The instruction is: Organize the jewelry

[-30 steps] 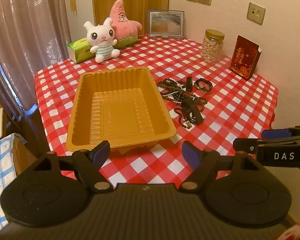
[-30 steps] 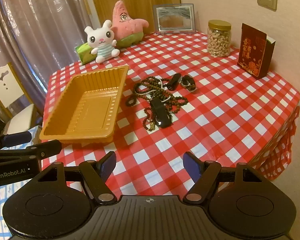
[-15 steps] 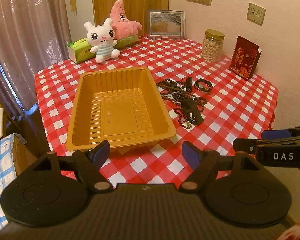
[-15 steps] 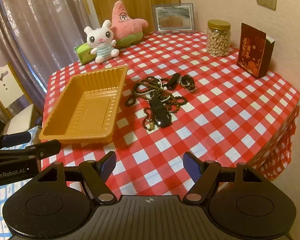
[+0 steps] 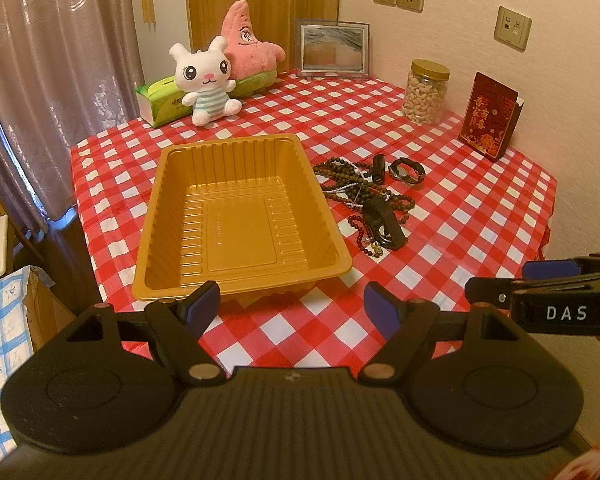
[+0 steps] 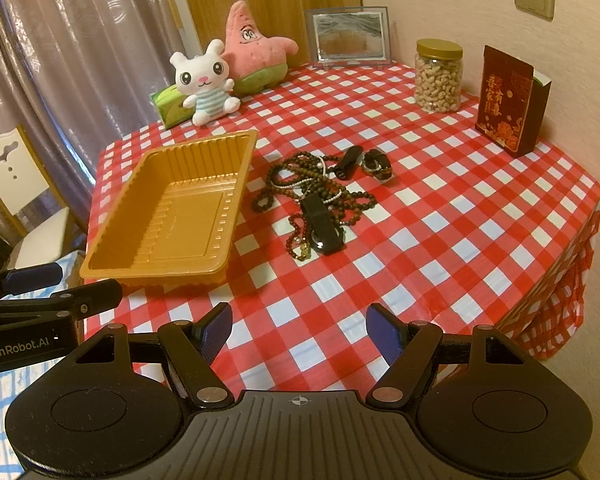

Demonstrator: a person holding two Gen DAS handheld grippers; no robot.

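Observation:
An empty gold plastic tray (image 5: 172, 276) (image 6: 108, 236) lies on the red checked table. To its right is a tangled pile of bead necklaces (image 5: 340, 180) (image 6: 292, 176), a black watch (image 5: 382, 224) (image 6: 324, 228) and a second black watch (image 5: 406, 171) (image 6: 376, 162). My left gripper (image 5: 292, 312) is open and empty, held above the table's near edge in front of the tray. My right gripper (image 6: 300, 332) is open and empty, above the near edge in front of the jewelry. Each gripper shows at the side of the other's view.
At the back stand a white rabbit plush (image 5: 206, 80), a pink star plush (image 5: 248, 48), a green tissue box (image 5: 160, 100), a picture frame (image 5: 332, 48), a jar of nuts (image 5: 426, 92) and a red box (image 5: 490, 116). A chair (image 6: 16, 184) stands left of the table.

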